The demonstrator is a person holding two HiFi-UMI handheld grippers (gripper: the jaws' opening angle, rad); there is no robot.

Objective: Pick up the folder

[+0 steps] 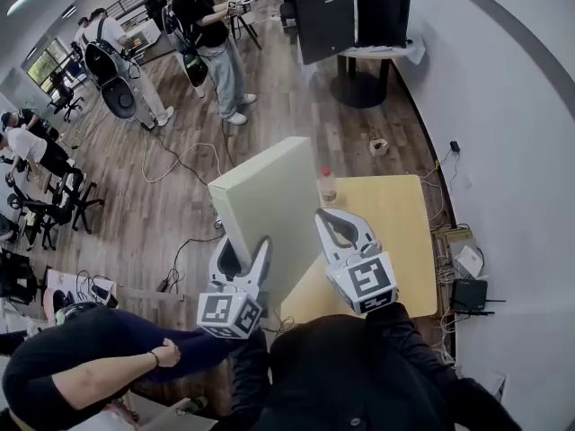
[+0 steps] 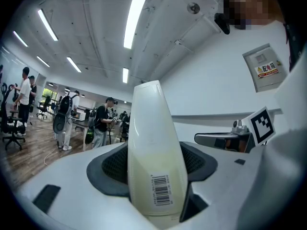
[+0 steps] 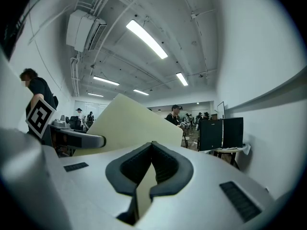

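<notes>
A thick cream folder (image 1: 269,205) is held up off the yellow table (image 1: 400,214), tilted, over the table's left edge. My left gripper (image 1: 244,251) is shut on its broad spine; in the left gripper view that spine (image 2: 152,143), with a barcode label, fills the gap between the pads of the left gripper (image 2: 154,166). My right gripper (image 1: 343,229) is shut on the folder's thin cover edge. In the right gripper view the cover (image 3: 125,124) runs up and left out of the nearly closed jaws of the right gripper (image 3: 151,166).
A small bottle (image 1: 327,185) with a red cap stands at the table's far left corner. A white wall runs along the right, with a router (image 1: 468,294) and cables on the floor. A person's arm (image 1: 99,366) is at lower left; other people (image 1: 211,34) stand farther off.
</notes>
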